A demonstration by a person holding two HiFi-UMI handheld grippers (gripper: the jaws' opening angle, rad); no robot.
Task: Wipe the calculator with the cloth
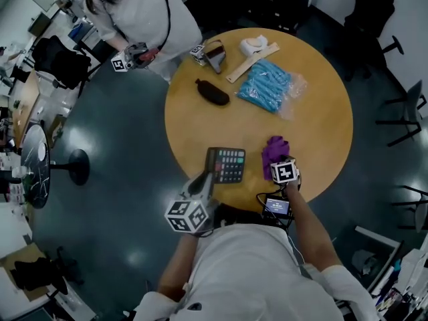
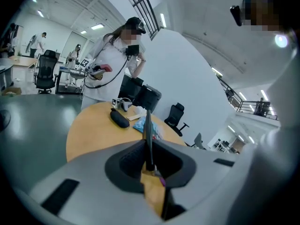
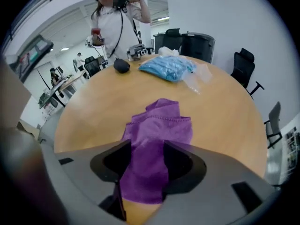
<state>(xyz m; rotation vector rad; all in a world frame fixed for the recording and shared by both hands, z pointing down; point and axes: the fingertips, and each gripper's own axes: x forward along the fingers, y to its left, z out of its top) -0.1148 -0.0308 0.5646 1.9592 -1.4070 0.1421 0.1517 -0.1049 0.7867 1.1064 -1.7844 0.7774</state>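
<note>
At the 6 o'clock edge of the round tan wooden table (image 1: 321, 126): a black slab-shaped calculator with pale keys (image 1: 227, 164), pinched at its 7 o'clock corner by the left gripper (image 1: 204, 179), jaws closed on the thin edge, presumably to steady and tilt it for wiping. Just beside it at 3 o'clock, a crumpled purple cloth (image 1: 273, 147), straddled by the right gripper (image 1: 281, 160), jaws spread wide and not pressing, likely poised to pinch it up.

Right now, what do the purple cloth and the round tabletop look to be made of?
The purple cloth looks like soft matte fabric, perhaps microfibre: limp folds, stitched hem. The tabletop looks like wood or wood-look laminate, smooth satin: even tan, faint sheen.
</note>
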